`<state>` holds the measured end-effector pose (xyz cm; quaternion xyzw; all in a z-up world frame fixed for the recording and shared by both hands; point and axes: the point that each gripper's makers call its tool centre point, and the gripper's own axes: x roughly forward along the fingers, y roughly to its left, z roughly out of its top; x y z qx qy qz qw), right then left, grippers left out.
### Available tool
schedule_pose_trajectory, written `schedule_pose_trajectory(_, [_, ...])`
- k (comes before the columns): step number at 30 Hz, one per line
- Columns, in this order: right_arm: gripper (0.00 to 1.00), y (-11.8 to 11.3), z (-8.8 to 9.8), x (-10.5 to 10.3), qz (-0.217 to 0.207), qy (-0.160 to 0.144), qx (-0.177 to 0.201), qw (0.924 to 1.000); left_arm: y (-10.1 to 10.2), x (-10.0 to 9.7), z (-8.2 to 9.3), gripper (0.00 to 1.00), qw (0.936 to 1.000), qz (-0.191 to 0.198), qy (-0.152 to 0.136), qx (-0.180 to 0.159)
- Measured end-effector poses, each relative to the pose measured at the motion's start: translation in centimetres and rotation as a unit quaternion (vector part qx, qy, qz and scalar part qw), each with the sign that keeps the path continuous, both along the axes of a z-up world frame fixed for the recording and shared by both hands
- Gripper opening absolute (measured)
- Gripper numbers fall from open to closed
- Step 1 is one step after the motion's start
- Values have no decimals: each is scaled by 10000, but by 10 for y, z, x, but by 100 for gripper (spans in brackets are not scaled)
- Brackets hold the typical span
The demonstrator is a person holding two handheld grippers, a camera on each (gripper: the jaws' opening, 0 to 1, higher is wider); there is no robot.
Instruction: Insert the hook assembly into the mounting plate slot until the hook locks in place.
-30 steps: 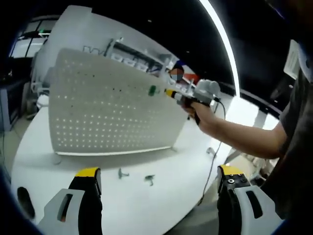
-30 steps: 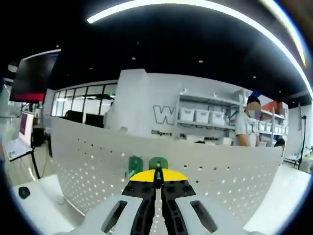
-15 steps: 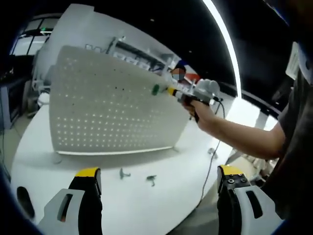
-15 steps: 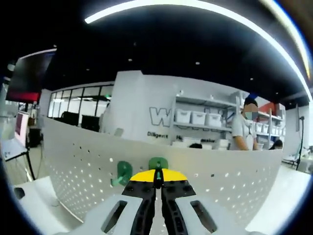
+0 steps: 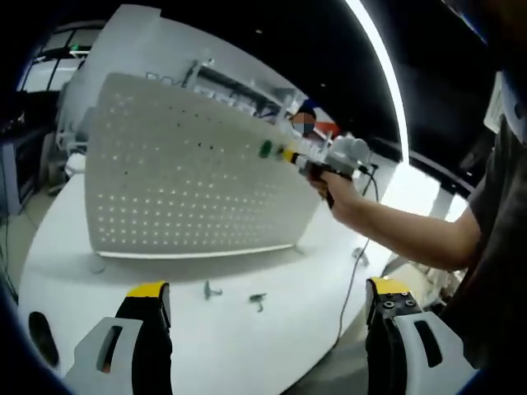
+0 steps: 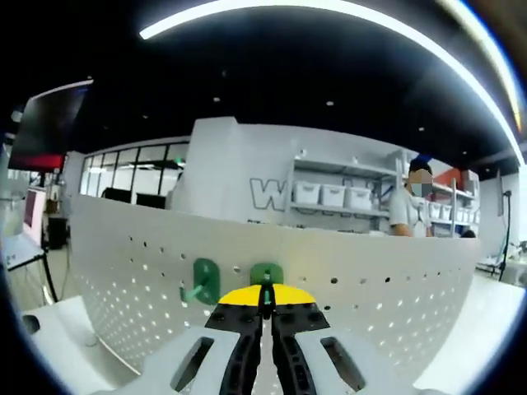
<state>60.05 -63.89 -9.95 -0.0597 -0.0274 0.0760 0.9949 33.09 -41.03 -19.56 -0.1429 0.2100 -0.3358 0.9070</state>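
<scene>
A white pegboard mounting plate [image 5: 189, 189] stands upright on the white table [image 5: 123, 271]. My right gripper [image 5: 290, 156], held in a person's hand, is up near the plate's top edge. It is shut on a green hook [image 6: 266, 273] whose plate faces the pegboard [image 6: 370, 304]; I cannot tell whether they touch. A second green hook [image 6: 202, 281] hangs on the board just left of it. In the right gripper view the right gripper [image 6: 265, 298] has its jaws closed together. My left gripper [image 5: 268, 296] hovers open above the table's near side with nothing between its jaws.
Two small loose hooks [image 5: 212, 289] [image 5: 258, 301] lie on the table in front of the plate. A dark round object [image 5: 41, 337] sits at the table's left edge. A cable [image 5: 361, 247] hangs from the right gripper. Shelves and a person [image 6: 408, 216] stand behind the board.
My right gripper has carried the green hook a little to the right along the board, away from the mounted green hook. The left gripper has stayed open and still.
</scene>
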Motion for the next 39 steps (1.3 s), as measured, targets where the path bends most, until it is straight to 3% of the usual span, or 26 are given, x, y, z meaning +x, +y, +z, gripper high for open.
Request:
schedule_pose_trajectory(11, [1, 2, 0, 2, -45, 105, -18, 9999, 2, -2, -1, 100, 10000, 17, 37, 4])
schedule_pose_trajectory(15, [1, 3, 0, 2, -91, 201, -294, 9993, 1, -3, -1, 100, 10000, 13, 41, -5])
schedule_pose_trajectory(21, [5, 3, 1, 0, -72, 276, -201, 9994, 3, -6, 1, 100, 10000, 28, -6, 6])
schedule_pose_trajectory(31, [8, 8, 19, -6, -13, 178, -202, 9996, 10, -9, 6, 100, 9999, 99, -96, 10])
schedule_pose_trajectory(34, [8, 12, 24, -10, 45, 126, -363, 9992, 10, -11, 6, 100, 9999, 81, -122, 42])
schedule_pose_trajectory(39, [15, 5, 33, -22, -15, 62, -266, 9996, 9, -14, 9, 100, 9998, 46, -172, 34])
